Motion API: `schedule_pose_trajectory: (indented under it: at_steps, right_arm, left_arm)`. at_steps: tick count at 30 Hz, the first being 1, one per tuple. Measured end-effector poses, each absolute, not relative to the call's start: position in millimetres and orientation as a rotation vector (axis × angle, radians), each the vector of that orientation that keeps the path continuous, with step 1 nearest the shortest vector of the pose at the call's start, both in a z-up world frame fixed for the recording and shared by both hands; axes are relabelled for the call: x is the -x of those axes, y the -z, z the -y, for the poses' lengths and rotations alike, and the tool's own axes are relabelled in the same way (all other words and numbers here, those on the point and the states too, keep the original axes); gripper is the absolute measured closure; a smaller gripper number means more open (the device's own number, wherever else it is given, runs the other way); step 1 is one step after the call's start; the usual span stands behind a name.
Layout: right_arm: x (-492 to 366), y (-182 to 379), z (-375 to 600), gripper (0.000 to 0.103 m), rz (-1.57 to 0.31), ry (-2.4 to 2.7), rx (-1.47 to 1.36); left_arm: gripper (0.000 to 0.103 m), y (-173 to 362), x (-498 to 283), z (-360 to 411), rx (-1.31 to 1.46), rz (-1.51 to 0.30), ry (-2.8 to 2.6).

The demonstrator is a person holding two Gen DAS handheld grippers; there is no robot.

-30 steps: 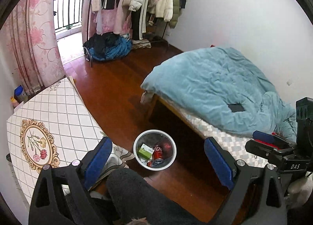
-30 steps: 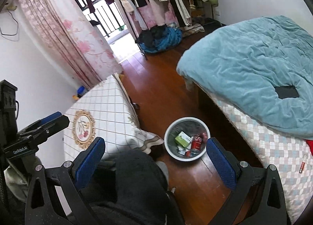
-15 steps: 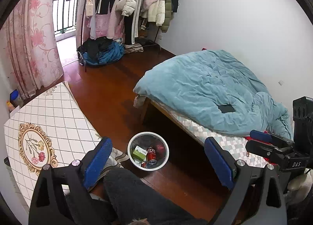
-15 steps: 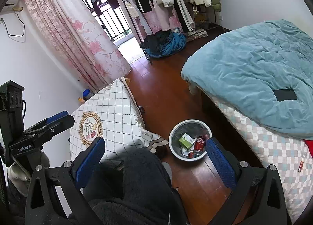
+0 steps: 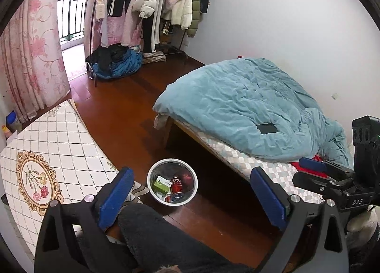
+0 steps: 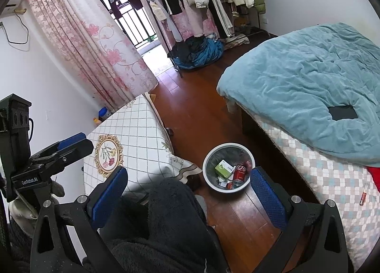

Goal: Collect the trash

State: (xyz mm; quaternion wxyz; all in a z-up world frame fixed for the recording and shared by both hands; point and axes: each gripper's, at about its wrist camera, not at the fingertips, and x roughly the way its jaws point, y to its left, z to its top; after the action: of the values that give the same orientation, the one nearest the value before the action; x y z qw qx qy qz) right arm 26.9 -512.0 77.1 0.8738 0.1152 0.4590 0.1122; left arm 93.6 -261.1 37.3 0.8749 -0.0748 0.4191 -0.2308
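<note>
A white-rimmed trash bin (image 5: 152, 173) stands on the wooden floor between the table and the bed; it also shows in the right wrist view (image 6: 210, 154). It holds a green box (image 5: 162, 183), a red cola can (image 5: 175, 182) and other scraps. My left gripper (image 5: 193, 198) is open and empty, held high above the bin. My right gripper (image 6: 187, 195) is open and empty, also high above the floor. Each gripper shows in the other's view, the right one (image 5: 332, 178) and the left one (image 6: 54, 152).
A bed with a teal duvet (image 5: 237, 104) fills the right. A table with a white checked cloth (image 5: 52, 144) is at the left. A small red tube (image 6: 363, 193) lies on the mattress. My dark-clothed knee (image 6: 171, 211) is below. A clothes rack (image 5: 147, 7) and pink curtain (image 5: 26, 59) stand far back.
Both grippers have risen and pulled back, so the bin looks smaller and more of the room shows. Both stay open and empty.
</note>
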Motion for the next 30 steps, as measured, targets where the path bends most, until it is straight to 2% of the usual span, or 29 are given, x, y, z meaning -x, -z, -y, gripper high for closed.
schedule_pose_trajectory:
  at_steps: [30]
  right_arm:
    - [-29.7, -81.7, 509.7, 0.000, -0.962, -0.236, -0.231]
  left_arm:
    - [0.003, -38.5, -89.8, 263.2, 0.155, -0.881, 0.514]
